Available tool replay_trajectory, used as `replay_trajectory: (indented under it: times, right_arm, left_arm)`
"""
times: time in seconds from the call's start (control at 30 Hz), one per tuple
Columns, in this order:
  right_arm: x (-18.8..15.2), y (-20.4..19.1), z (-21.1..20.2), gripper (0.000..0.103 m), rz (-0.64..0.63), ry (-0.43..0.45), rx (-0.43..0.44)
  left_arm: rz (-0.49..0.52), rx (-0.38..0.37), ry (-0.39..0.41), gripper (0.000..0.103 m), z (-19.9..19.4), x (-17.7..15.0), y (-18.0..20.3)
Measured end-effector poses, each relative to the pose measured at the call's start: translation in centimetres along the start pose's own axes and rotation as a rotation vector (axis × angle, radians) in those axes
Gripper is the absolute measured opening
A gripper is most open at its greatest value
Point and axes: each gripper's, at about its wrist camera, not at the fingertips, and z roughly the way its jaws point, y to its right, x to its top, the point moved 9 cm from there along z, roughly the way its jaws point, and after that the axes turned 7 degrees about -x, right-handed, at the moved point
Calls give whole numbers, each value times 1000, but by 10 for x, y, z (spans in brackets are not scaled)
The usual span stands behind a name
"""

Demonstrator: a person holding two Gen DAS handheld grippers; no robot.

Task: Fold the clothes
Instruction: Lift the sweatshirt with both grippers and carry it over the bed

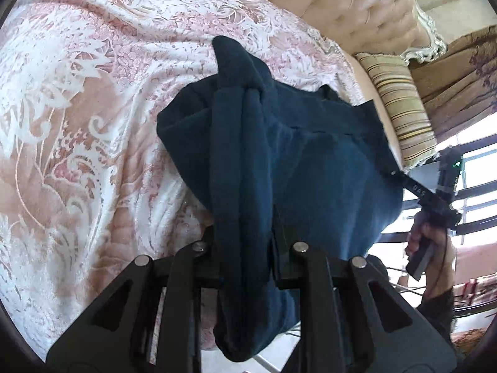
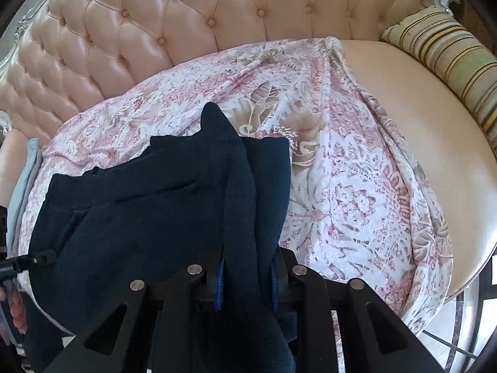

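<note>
A dark navy garment [image 1: 310,155] hangs stretched between both grippers above a pink and white patterned blanket [image 1: 77,108]. My left gripper [image 1: 242,242] is shut on a bunched edge of it, and folds drape over the fingers. In the left wrist view the right gripper [image 1: 413,186] pinches the garment's far edge, with a hand [image 1: 425,242] on its handle. My right gripper [image 2: 245,267] is shut on another bunched edge of the navy garment [image 2: 139,211], blue pads [image 2: 220,283] pressing the cloth. The left gripper's tip [image 2: 34,259] shows at the left edge.
A tufted pink sofa back [image 2: 174,28] curves behind the blanket [image 2: 357,186]. A striped bolster cushion [image 2: 450,62] lies at the right end on the bare seat [image 2: 419,99]. A light blue cloth [image 2: 28,171] lies at the left. Window bars [image 1: 475,186] and curtain stand at the right.
</note>
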Motion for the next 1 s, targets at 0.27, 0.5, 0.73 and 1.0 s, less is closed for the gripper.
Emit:
replay_trajectory:
  times: [0.27, 0.5, 0.73, 1.0]
  right_arm:
    - [21, -8, -33, 22, 15, 60, -16]
    - [83, -63, -85, 22, -70, 149, -25]
    - [179, -243, -121, 22, -303, 251, 6]
    - [243, -513, -131, 22, -564, 300, 116]
  left_arm:
    - [132, 5, 72, 21, -46, 13, 51]
    - [108, -34, 211, 21, -125, 30, 48]
    - [-48, 18, 482, 21, -242, 37, -25]
    - [-323, 98, 818, 21, -359, 20, -150]
